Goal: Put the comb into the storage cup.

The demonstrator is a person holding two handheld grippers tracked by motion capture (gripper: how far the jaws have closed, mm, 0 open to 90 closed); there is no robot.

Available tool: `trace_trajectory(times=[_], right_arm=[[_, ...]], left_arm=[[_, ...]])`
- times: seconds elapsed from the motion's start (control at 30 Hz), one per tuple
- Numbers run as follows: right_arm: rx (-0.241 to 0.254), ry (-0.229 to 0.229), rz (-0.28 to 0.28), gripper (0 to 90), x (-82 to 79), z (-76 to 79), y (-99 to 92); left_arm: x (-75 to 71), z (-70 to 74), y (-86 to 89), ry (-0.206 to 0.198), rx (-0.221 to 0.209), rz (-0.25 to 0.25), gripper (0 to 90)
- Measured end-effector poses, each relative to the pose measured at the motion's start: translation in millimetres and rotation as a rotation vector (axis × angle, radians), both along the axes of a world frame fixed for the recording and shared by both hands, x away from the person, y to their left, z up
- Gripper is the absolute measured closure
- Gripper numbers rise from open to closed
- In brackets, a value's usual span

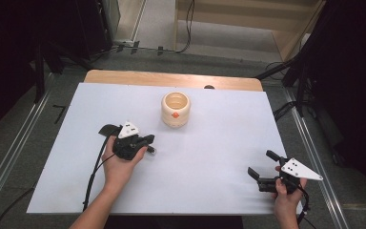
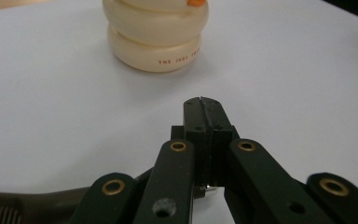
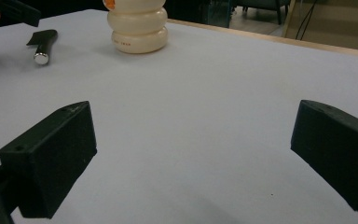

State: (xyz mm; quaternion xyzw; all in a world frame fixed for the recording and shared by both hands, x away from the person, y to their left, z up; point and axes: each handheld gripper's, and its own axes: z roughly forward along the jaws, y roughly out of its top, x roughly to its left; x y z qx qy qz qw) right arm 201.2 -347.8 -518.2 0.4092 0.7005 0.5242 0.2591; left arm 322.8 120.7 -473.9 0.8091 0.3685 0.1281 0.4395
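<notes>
Left black two-jaw gripper (image 1: 145, 141) in the person's left hand (image 1: 119, 167), jaws pressed fully together with nothing visible between the tips; its own view shows the two pads meeting in a thin seam, and a small silver bit glints low behind them, can't tell what it is. It sits left of centre on the white table sheet (image 1: 205, 157), tips aimed toward the one cream ribbed round pot with an orange dot (image 1: 175, 109), near but clearly apart, bare sheet between them. The right gripper view shows a small dark handle-shaped piece with a silver end (image 3: 42, 44) by the left gripper, left of the pot; can't tell if it lies loose. Right black two-jaw gripper (image 1: 260, 167) in the right hand (image 1: 286, 200), near the right front corner, jaws spread wide, nothing between them. Count: two grippers, two hands, one pot, one sheet. Pot stands upright in the far middle of the sheet, well apart from the right gripper, a short way in from the far wooden table edge (image 1: 171, 78). Open sheet across the whole centre and front between the two grippers. Right gripper close to the right edge and front edge; left gripper has room on all sides.
</notes>
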Motion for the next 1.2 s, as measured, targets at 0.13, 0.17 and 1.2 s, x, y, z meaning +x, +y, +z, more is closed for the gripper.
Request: trace_trajectory(times=[0.13,0.17,1.2], right_arm=[[-0.005,0.000,0.004,0.0,0.1,-0.2,0.8],[-0.007,0.002,0.004,0.0,0.1,-0.2,0.9],[-0.012,0.003,0.002,0.0,2.3,-0.7,1.8]], left_arm=[[6.6,-8.2,-11.5,0.050,0.021,-0.009,90.0],[8.0,-11.5,-14.9,0.069,0.040,-0.010,90.0],[-15.7,-12.2,26.8,0.184,0.114,0.000,90.0]])
